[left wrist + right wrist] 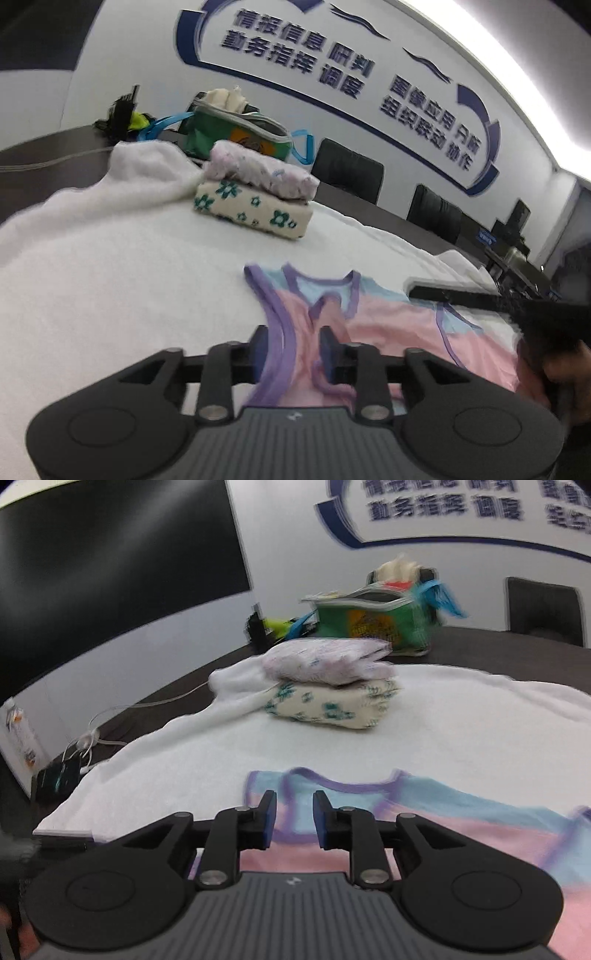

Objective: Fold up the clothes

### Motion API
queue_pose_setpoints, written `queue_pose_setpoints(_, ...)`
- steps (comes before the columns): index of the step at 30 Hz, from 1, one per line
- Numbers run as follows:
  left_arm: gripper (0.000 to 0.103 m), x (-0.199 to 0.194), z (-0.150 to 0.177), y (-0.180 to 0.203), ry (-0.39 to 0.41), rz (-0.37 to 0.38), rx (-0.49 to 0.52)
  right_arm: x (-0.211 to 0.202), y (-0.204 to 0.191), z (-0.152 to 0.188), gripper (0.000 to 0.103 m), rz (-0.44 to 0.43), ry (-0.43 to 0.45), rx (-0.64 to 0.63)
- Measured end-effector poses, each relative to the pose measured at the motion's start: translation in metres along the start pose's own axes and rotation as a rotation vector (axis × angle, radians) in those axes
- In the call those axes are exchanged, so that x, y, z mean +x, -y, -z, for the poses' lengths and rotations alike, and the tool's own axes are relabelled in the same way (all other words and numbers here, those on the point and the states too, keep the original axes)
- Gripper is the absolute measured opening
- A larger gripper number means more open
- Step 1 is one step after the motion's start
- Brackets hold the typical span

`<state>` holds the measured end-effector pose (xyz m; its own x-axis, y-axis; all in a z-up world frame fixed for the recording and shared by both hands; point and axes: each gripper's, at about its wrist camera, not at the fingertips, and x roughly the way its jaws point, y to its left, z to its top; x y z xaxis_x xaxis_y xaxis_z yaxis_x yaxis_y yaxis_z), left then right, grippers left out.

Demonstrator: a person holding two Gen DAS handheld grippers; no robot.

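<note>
A sleeveless top (388,325), pink with a light blue yoke and purple trim, lies rumpled on the white blanket (110,280). My left gripper (293,352) is open at the top's left armhole, and a strip of purple trim and pink cloth runs between its blue pads. In the right wrist view the same top (461,834) spreads flatter. My right gripper (294,821) is open just above its left shoulder strap, with blue and pink cloth showing in the gap. A person's hand (569,369) with a dark blurred tool covers the top's right edge.
Two folded garments are stacked at the back of the blanket, a lilac one (258,171) on a cream one with green flowers (255,212). A green bag (369,618) stands behind them on the dark table (498,642). Cables and a small device (55,779) lie at the left; black chairs (347,173) line the wall.
</note>
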<state>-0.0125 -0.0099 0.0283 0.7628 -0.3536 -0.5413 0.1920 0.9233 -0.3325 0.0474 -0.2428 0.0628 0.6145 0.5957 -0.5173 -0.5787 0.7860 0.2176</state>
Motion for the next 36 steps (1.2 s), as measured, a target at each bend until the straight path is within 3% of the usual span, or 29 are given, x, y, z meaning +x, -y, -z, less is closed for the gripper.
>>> queue_pose_setpoints(4, 0.039, 0.013, -0.027, 0.003, -0.046, 0.045, 0.05, -0.017, -0.005, 0.031, 0.022, -0.008, -0.044, 0.014)
queue_pose_setpoints(6, 0.033, 0.021, -0.029, -0.002, -0.057, 0.038, 0.036, -0.013, -0.013, 0.045, 0.022, -0.021, -0.077, 0.006)
queue_pose_setpoints(7, 0.015, 0.026, -0.028, -0.005, -0.059, 0.026, 0.019, -0.01, -0.017, 0.052, 0.021, -0.028, -0.092, 0.003)
queue_pose_setpoints(8, 0.003, 0.03, -0.026, -0.009, -0.061, 0.015, 0.003, -0.008, -0.019, 0.057, 0.021, -0.032, -0.1, 0.004)
queue_pose_setpoints(14, 0.007, 0.046, -0.016, -0.032, -0.053, -0.032, -0.096, -0.003, -0.025, 0.074, 0.021, -0.038, -0.121, 0.002)
queue_pose_setpoints(21, 0.022, -0.003, -0.011, -0.046, 0.082, -0.05, -0.095, -0.024, -0.033, 0.074, 0.021, -0.022, -0.046, -0.02)
queue_pose_setpoints(23, 0.032, -0.023, -0.008, -0.056, 0.097, -0.067, -0.104, -0.03, -0.037, 0.077, 0.021, -0.025, -0.051, -0.035)
queue_pose_setpoints(27, 0.045, -0.061, 0.007, -0.069, 0.066, 0.039, 0.031, -0.062, -0.045, 0.091, 0.022, -0.006, -0.03, -0.144)
queue_pose_setpoints(30, 0.049, -0.082, 0.023, -0.07, 0.041, 0.122, 0.189, -0.104, -0.045, 0.104, 0.047, -0.002, 0.045, -0.255)
queue_pose_setpoints(31, 0.05, -0.087, 0.028, -0.07, 0.03, 0.142, 0.233, -0.118, -0.043, 0.11, 0.052, 0.021, 0.063, -0.285)
queue_pose_setpoints(34, 0.049, -0.085, 0.035, -0.053, -0.007, 0.151, 0.309, -0.149, -0.022, 0.124, 0.053, 0.132, 0.031, -0.285)
queue_pose_setpoints(36, 0.049, -0.082, 0.038, -0.031, 0.004, 0.2, 0.36, -0.162, -0.006, 0.133, 0.053, 0.202, 0.001, -0.261)
